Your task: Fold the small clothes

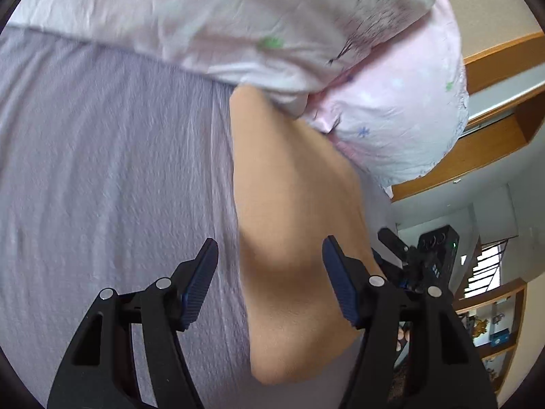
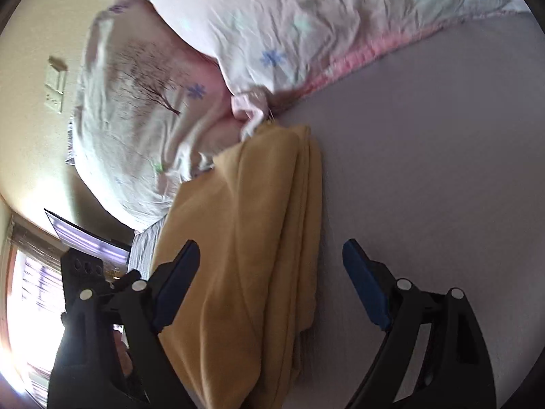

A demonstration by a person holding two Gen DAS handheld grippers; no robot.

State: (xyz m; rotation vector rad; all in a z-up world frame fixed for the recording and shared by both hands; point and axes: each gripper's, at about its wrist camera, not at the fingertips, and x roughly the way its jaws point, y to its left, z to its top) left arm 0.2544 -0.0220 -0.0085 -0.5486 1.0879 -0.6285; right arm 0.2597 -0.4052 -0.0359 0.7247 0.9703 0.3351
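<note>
A folded mustard-yellow garment lies on the lilac bed sheet, its stacked layers showing along its right edge. It also shows in the left wrist view as a smooth tan strip. My left gripper is open above the garment's left edge, one finger over the sheet, and holds nothing. My right gripper is open with the garment between its fingers but not clamped. The left gripper's body shows at the left of the right wrist view.
A pale pink floral pillow and a matching pillow or quilt lie beyond the garment, touching its far end. Wooden shelves and a wall stand past the bed's edge. A bright window shows at left.
</note>
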